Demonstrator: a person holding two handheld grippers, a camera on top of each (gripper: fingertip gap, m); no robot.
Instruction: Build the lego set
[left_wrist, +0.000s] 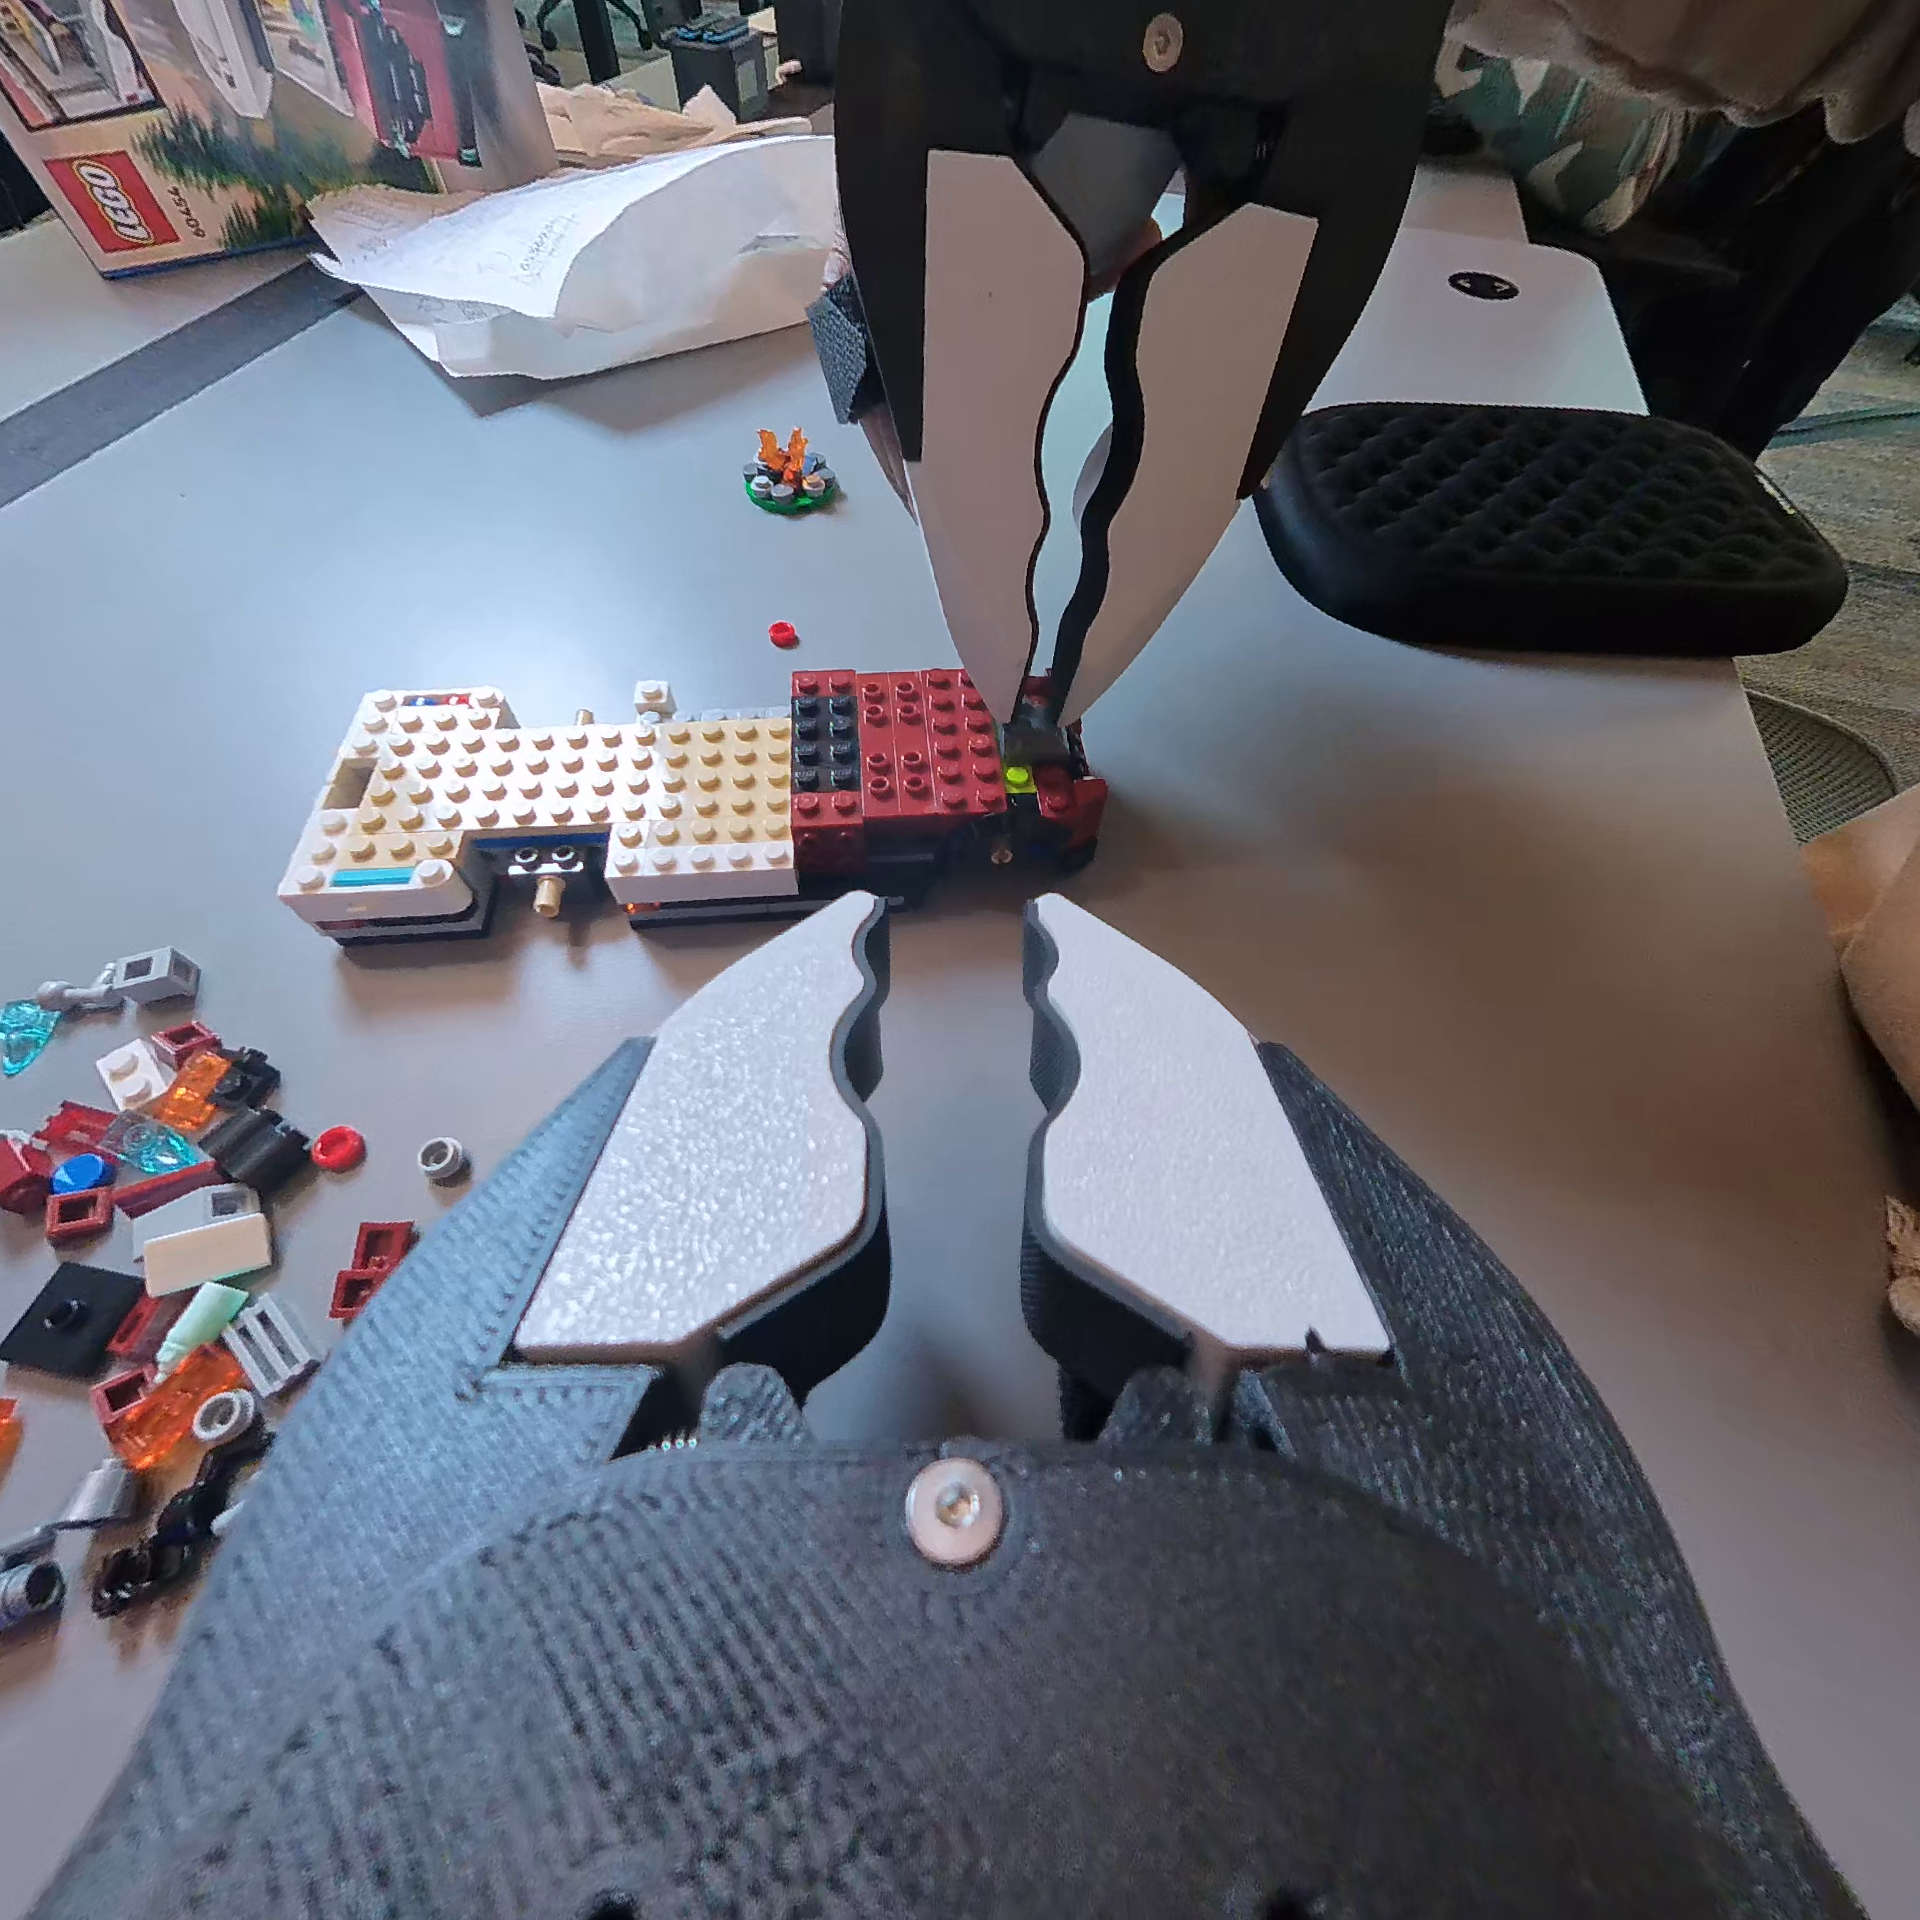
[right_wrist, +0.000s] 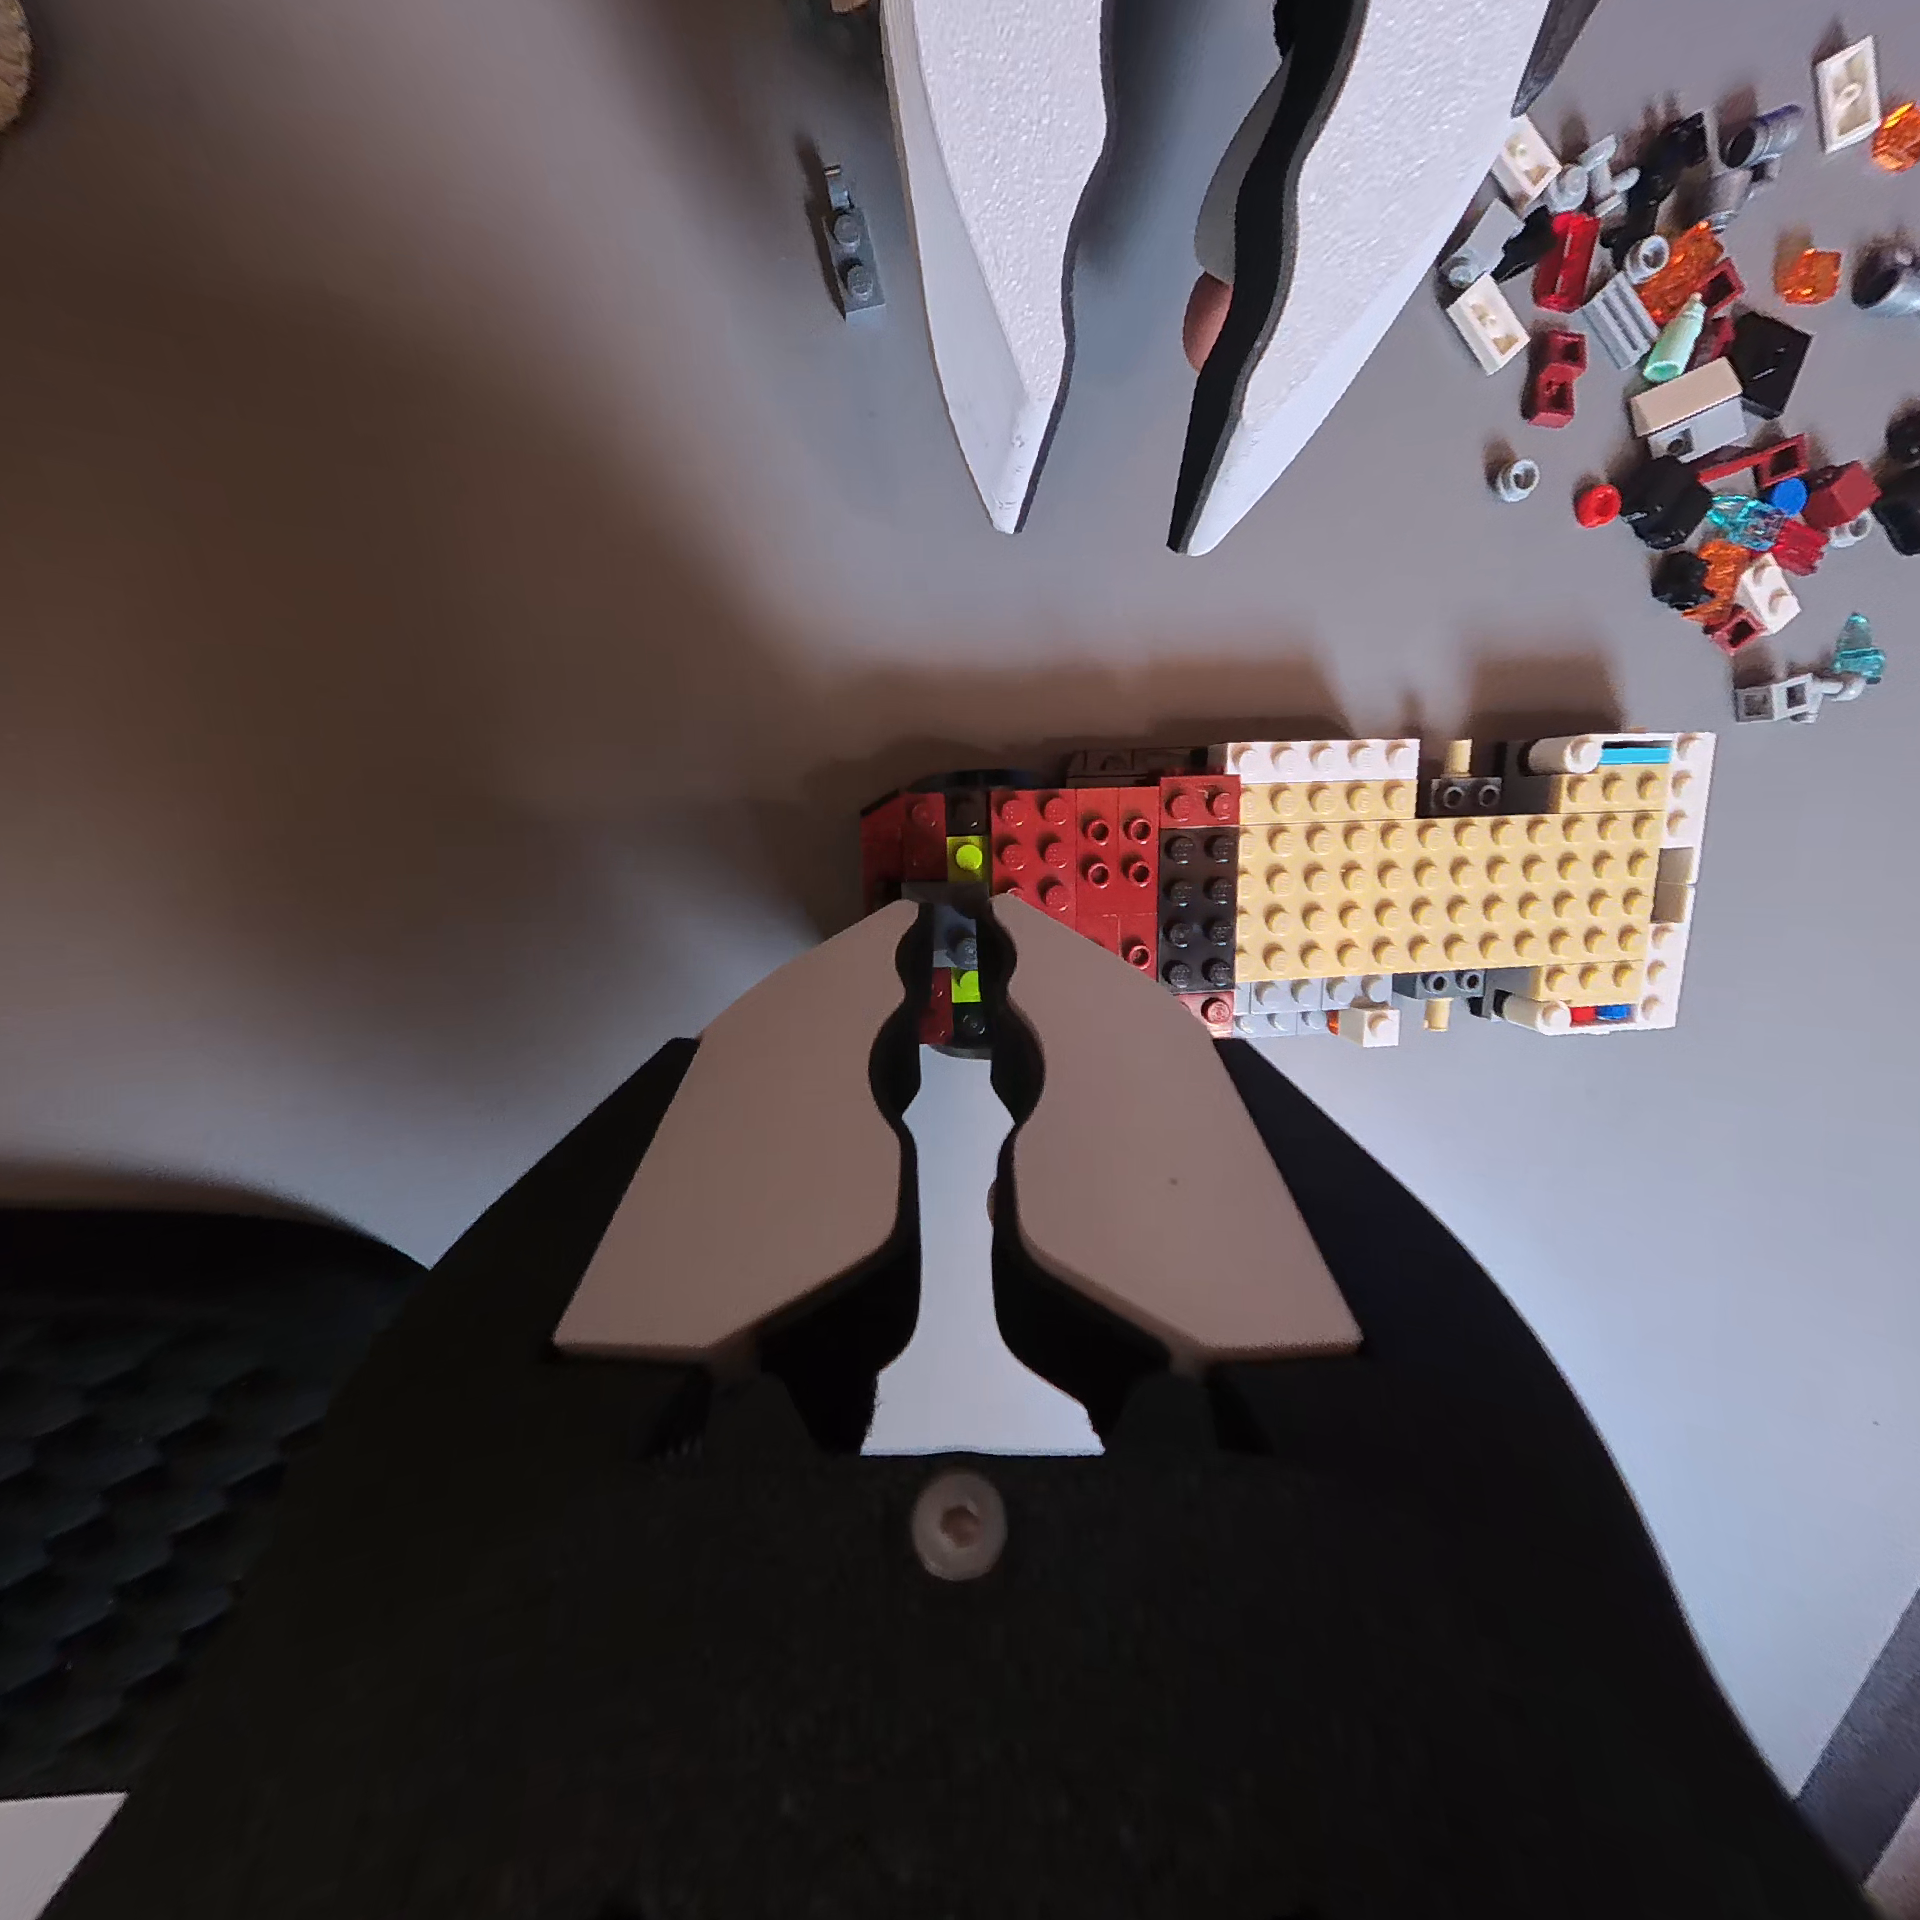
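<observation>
A long brick-built model (left_wrist: 675, 790), white and tan with a dark red end, lies on the grey table (left_wrist: 1351, 987). My right gripper (right_wrist: 954, 909) reaches down onto the red end, its pads shut on a small dark grey piece (right_wrist: 961, 945) that sits on the model next to a lime stud (right_wrist: 968, 857). The left wrist view shows the same pinch on the grey piece (left_wrist: 1039, 740). My left gripper (left_wrist: 956, 914) is open and empty, its tips just short of the model's near side. It also shows in the right wrist view (right_wrist: 1096, 535).
A heap of small loose pieces (left_wrist: 156, 1195) lies to the left. A small campfire build (left_wrist: 792, 478), a red round stud (left_wrist: 782, 632), a paper bag (left_wrist: 582, 270) and a toy box (left_wrist: 208, 135) lie farther back. A black mesh chair seat (left_wrist: 1538, 520) stands at the table's right edge. There is about 6 centimetres between the tips of the two grippers. To reach the small campfire build (left_wrist: 792, 478) in a straight line is about 15 centimetres for my right fingers, about 20 centimetres for my left.
</observation>
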